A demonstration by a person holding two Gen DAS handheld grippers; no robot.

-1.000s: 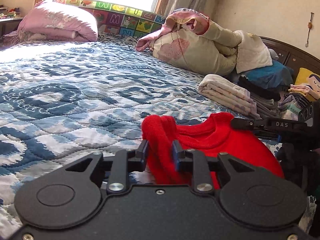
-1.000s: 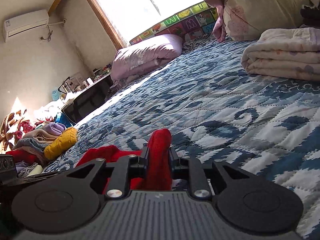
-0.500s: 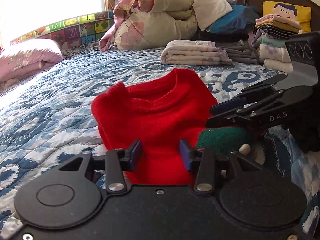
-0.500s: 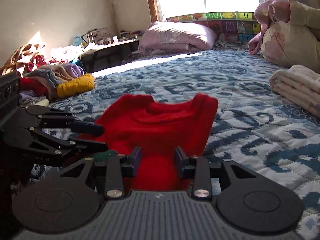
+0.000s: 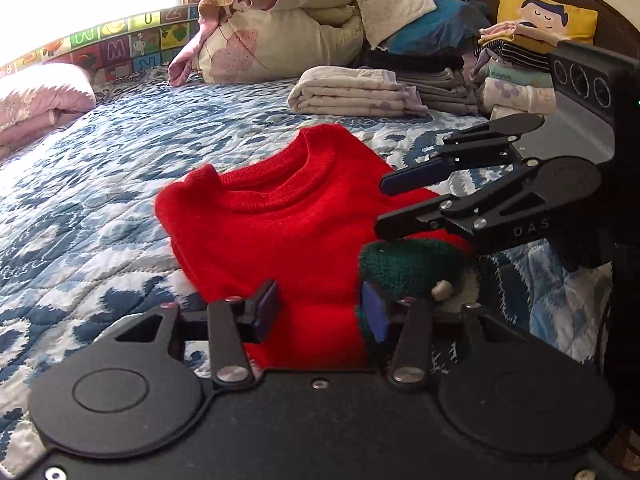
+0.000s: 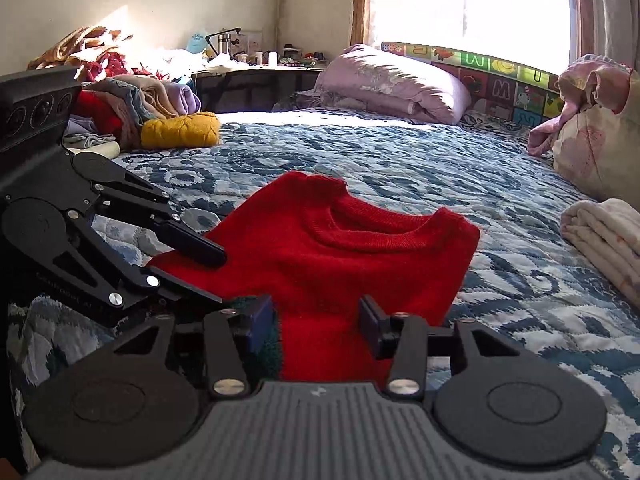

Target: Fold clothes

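**Both grippers letting go of the folded red sweater**

Red sweater [image 5: 288, 220] now lies folded on the quilted bed [image 5: 120, 160], collar away; a second ago both held it pinched. Left gripper [image 5: 320, 312] and right gripper [image 6: 316, 320]: jaws opening, cloth between but pads clear. Fold looks done. Legible: "DAS" on right gripper; alphabet mat [image 6: 500, 76] letters.
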